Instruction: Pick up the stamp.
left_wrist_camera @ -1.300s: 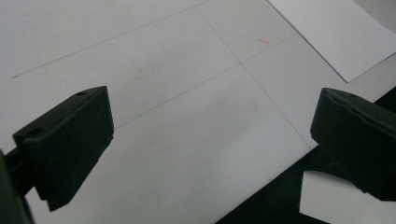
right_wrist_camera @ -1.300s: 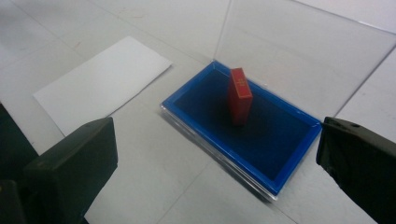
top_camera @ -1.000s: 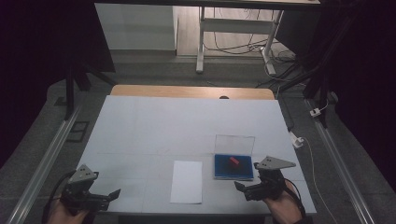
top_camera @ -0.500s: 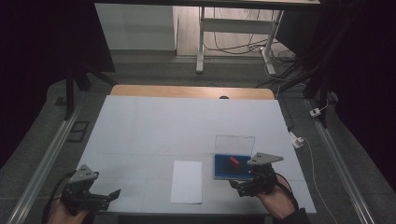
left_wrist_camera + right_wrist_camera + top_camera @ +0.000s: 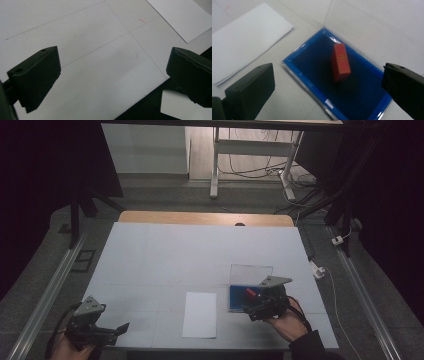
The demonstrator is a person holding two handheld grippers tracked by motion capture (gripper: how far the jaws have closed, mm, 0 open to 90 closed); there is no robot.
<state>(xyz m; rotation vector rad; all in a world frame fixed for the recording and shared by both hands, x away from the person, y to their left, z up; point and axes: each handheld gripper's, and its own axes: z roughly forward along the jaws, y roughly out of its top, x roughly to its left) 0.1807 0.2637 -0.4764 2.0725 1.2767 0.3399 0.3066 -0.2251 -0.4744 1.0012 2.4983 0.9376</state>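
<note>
A red block (image 5: 340, 62) stands on a dark blue pad with a bright blue rim (image 5: 312, 48), at the table's front right. In the high view the red block (image 5: 249, 293) peeks out just left of my right gripper (image 5: 250, 309), which hovers over the blue pad (image 5: 235, 301). That right gripper (image 5: 327, 82) is open, jaws wide apart, the block ahead between them and untouched. A clear upright lid (image 5: 251, 274) rises behind the pad. My left gripper (image 5: 120, 329) is open at the front left corner, its jaws (image 5: 110, 75) over bare table.
A white sheet of paper (image 5: 200, 314) lies left of the pad, also seen as paper (image 5: 244, 37) and paper (image 5: 182, 15). The white table (image 5: 190, 255) ends close below the left gripper. A wooden strip (image 5: 205, 218) borders the far edge.
My right gripper has moved left and forward, coming over the blue pad and covering most of the red block in the high view. The left gripper has barely moved.
</note>
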